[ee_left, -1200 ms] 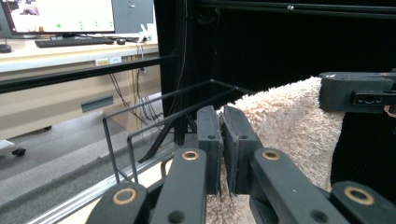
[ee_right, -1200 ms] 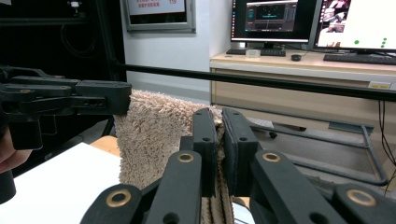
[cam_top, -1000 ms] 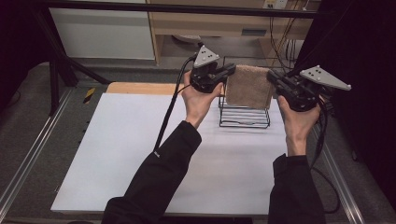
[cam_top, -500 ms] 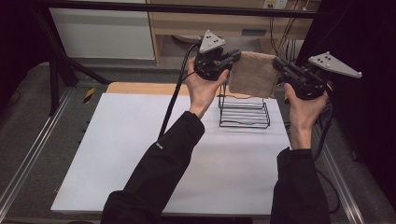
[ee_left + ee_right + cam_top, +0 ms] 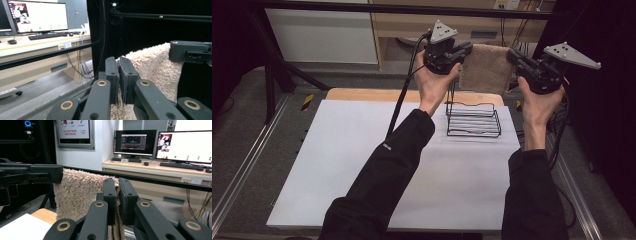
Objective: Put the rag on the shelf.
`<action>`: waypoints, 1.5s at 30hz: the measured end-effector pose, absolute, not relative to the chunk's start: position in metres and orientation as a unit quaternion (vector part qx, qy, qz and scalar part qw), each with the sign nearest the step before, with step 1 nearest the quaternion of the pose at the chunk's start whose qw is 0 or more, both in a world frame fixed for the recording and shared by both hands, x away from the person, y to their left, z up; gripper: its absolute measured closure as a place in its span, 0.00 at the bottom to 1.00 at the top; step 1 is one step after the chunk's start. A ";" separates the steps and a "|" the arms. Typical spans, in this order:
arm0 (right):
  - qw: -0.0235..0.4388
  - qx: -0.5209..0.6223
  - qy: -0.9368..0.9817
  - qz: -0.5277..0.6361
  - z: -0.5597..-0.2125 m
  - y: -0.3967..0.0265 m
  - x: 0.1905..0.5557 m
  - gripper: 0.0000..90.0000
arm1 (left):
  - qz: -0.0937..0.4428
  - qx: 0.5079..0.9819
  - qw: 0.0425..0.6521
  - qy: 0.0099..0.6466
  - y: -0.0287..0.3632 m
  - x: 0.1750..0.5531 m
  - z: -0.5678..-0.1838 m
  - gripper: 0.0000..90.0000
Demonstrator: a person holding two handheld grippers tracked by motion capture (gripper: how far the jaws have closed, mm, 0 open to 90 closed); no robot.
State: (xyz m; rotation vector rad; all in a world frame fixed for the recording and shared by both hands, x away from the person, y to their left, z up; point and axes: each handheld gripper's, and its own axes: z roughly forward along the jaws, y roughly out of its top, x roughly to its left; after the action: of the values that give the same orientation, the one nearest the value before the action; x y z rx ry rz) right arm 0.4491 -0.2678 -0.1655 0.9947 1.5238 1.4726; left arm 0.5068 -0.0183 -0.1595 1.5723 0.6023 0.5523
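Beige towel (image 5: 484, 67) stretched in mid-air above wire rack (image 5: 473, 120) and white tabletop (image 5: 357, 160), 2 top corners pinched by left tool (image 5: 466, 48) and right tool (image 5: 512, 55), both clenched. Soft, light, limp; likely best gripped at corners.

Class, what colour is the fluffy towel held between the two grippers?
Beige towel; clearest in the right gripper view.
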 end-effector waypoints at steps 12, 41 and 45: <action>0.406 0.385 0.600 0.572 -0.157 -0.267 0.473 0.94 | 0.246 0.678 0.640 0.266 -0.019 0.526 -0.158 0.95; 0.394 0.382 0.621 0.559 -0.192 -0.262 0.513 0.94 | 0.266 0.702 0.610 0.253 -0.013 0.549 -0.196 0.95; 0.391 0.380 0.630 0.553 -0.200 -0.266 0.509 0.94 | 0.250 0.709 0.610 0.250 -0.014 0.544 -0.206 0.95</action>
State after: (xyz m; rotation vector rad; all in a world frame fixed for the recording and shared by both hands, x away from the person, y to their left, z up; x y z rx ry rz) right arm 0.5092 -0.2655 -0.1998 0.9641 1.6002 1.4045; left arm 0.5445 -0.0139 -0.2057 1.6369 0.5781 0.5763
